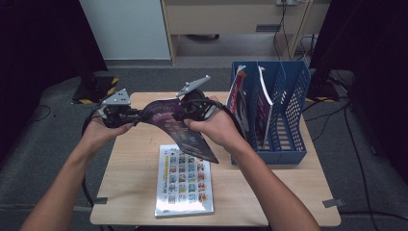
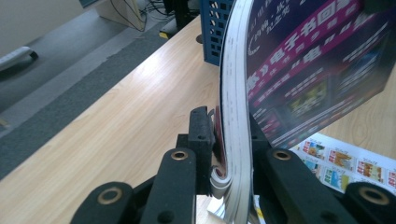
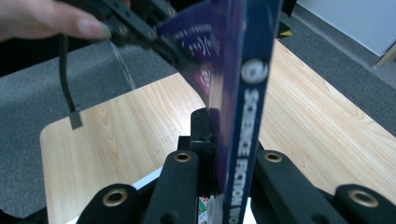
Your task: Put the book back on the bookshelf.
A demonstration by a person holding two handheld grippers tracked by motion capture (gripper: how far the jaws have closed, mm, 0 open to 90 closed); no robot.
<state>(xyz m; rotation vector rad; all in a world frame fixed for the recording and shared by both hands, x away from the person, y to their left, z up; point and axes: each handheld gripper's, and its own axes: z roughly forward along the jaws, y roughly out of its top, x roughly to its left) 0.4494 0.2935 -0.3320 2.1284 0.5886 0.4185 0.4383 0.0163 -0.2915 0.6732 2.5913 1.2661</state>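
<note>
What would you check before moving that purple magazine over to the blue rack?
1. Left tool clamped on the purple magazine: ok, the left gripper view shows its jaws pressing the page edges.
2. Right tool clamped on the magazine: ok, its jaws pinch it at the spine.
3. Magazine lifted off the wooden table: ok, it hangs in the air, sagging between the tools.
4. Free slot in the blue rack: ok, the right-hand compartments look empty.
5. White magazine out of the way: ok, it lies flat below.
6. Grip firm enough for the move: cannot tell.
</note>
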